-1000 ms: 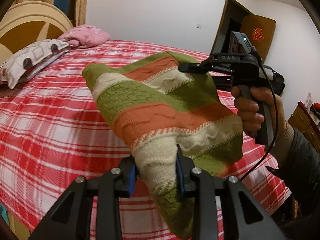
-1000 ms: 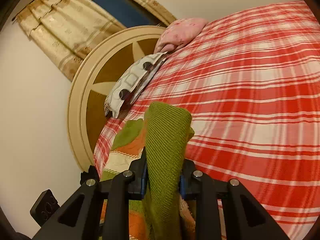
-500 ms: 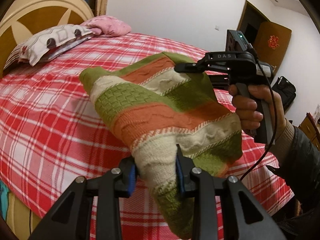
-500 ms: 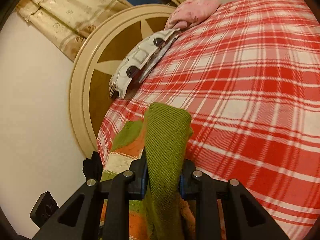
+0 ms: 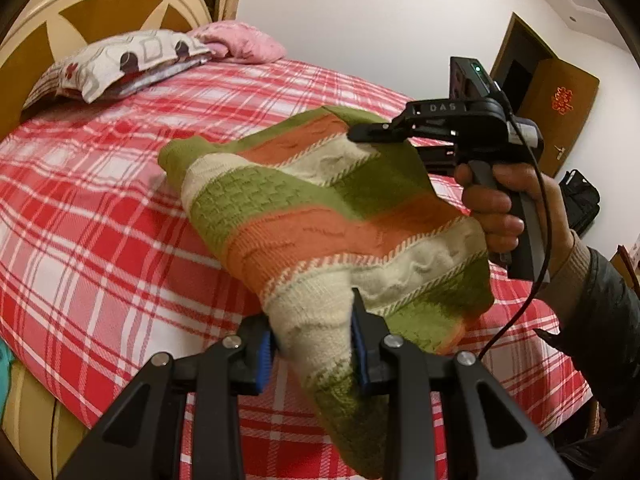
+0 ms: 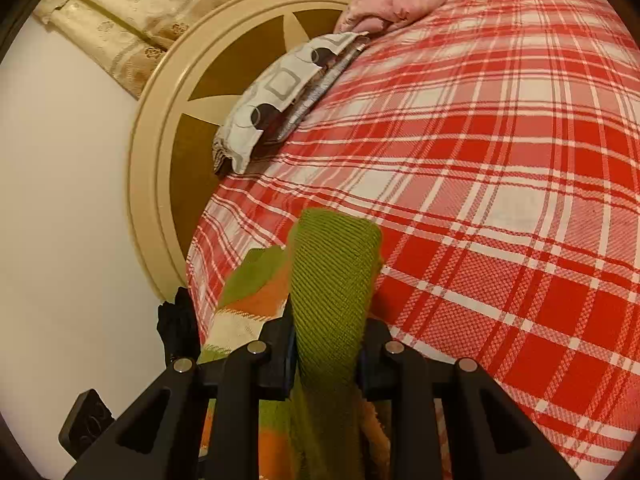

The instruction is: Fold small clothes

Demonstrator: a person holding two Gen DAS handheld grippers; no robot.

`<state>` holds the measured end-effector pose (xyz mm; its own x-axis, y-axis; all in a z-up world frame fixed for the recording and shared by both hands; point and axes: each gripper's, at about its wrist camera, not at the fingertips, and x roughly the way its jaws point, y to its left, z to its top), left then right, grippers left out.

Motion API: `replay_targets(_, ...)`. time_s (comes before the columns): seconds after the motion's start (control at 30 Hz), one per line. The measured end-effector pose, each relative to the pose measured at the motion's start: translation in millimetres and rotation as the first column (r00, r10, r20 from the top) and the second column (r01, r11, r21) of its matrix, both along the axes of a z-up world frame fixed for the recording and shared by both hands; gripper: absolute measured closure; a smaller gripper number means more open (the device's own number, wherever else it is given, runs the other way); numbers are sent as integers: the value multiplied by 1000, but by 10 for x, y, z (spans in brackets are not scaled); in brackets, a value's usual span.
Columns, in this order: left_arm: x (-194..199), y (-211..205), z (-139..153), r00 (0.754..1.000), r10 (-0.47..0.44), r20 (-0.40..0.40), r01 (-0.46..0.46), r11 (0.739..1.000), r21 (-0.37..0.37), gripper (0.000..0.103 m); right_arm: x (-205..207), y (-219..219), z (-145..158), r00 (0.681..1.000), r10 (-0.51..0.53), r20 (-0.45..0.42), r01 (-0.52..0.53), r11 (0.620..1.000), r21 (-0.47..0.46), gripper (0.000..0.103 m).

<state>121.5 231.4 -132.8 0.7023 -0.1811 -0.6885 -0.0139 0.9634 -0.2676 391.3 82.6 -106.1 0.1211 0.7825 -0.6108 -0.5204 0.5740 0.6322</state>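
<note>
Carried lower and further over the bed (image 5: 100, 208) since a second ago, headboard and pillows nearer now. Striped knit sweater (image 5: 320, 216) hanging in the air above the plaid cover, stretched between both tools. Left gripper (image 5: 312, 344) clamped on a cream bunch at the near end; right gripper (image 6: 328, 344) pinched shut on a green fold at the far end. Long axis running gripper to gripper, mattress just below. No containers in sight.

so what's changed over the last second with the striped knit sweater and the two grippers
Both grippers carried the green, orange and cream striped knit sweater further over the red plaid bedspread, toward the round wooden headboard and the patterned pillow. Nothing was taken up or released: the left gripper and the right gripper stay clamped on the same spots, the sweater hanging between them.
</note>
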Motion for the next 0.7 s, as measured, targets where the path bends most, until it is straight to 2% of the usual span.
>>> replay_targets(0.23,-6,26,-42,1000,0,-10,0,1000,-3,70,91,106,-121,1000,2,-18,-3,999,-38,80)
replay_targets(0.4,-30,67,-182,999,-4,-37,4,1000,-4,70,131,87,-247,999,-6,-42,3,998,-66,80)
replay_targets(0.7,-76,102,-270,999,5,-39,-6,1000,-22,68,118,-35,-332,995,-37,-90,31,998,-61,76)
